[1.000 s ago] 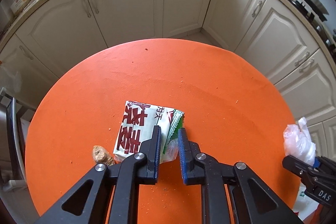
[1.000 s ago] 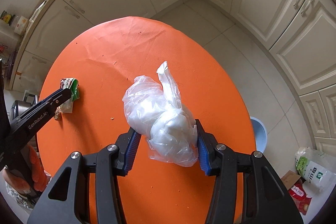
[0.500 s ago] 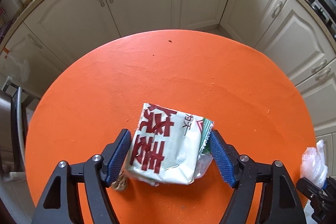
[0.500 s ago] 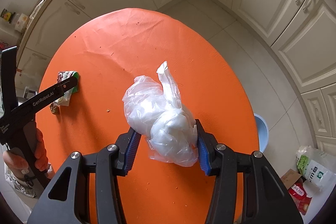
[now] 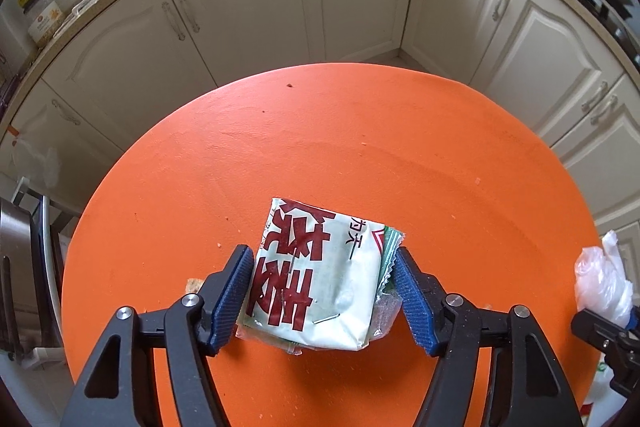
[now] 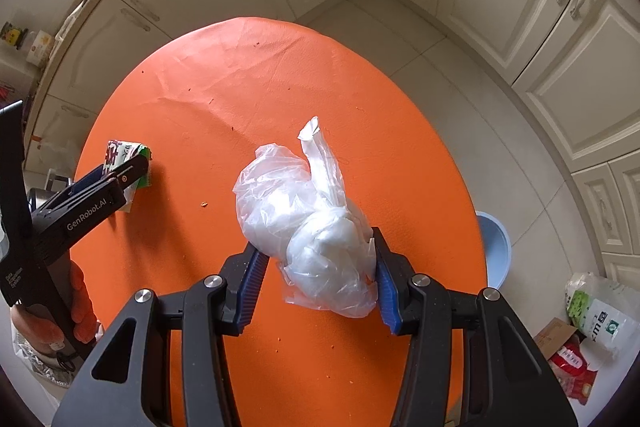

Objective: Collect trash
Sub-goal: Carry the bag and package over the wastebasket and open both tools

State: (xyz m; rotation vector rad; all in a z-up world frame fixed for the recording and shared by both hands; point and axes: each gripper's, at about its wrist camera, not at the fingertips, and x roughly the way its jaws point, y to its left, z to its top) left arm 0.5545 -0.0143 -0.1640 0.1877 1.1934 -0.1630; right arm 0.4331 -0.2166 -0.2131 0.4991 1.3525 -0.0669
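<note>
Two claws are working the orange worktop (image 5: 400, 155): the left claw (image 5: 322, 301) is straddling a printed wrapper (image 5: 316, 279) lying flat, jaws spread beside its edges for pickup, while the right claw (image 6: 316, 269) is pinching a crumpled plastic bag (image 6: 308, 223) clear for disposal.

At the lower left of the left wrist view, the left tongs (image 5: 322, 297) are hiding most of a small brown scrap (image 5: 193, 284), too little showing to identify. The packet (image 5: 318, 273) is covering a clear wrapper (image 5: 387, 313) beneath it. At the right edge, the frame is cutting off the right tongs (image 5: 618, 327) and their plastic bag (image 5: 602, 285). In the right wrist view, the left tongs (image 6: 134, 169) are overlapping the packet (image 6: 120, 153).
</note>
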